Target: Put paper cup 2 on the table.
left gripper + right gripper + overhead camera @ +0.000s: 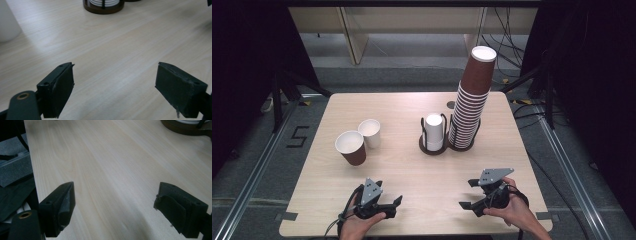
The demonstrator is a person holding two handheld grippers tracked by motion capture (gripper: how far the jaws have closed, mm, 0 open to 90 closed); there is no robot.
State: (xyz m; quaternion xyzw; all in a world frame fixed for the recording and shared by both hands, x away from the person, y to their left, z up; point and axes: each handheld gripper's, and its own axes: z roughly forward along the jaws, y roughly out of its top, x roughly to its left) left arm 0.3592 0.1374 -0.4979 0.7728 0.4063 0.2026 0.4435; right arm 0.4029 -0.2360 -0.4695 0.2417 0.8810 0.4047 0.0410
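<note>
Both grippers hover low over the near part of the wooden table [412, 165], each in a person's hand. My left gripper [393, 205] is open, and between its jaws there is just bare wood [115, 75]. My right gripper [467, 194] is open too, its jaws wide apart over bare tabletop [115, 195]. A brown paper cup [351, 148] and a white paper cup [370, 132] stand together at the table's left. The white cup [7, 25] sits at the left edge of the left gripper view.
A round dark holder [432, 146] with white cups [434, 129] stands mid-table, and its base [103, 7] is also in the left gripper view. Beside it rises a tall leaning stack of brown cups [472, 100]. The table's left edge [31, 170] borders grey floor.
</note>
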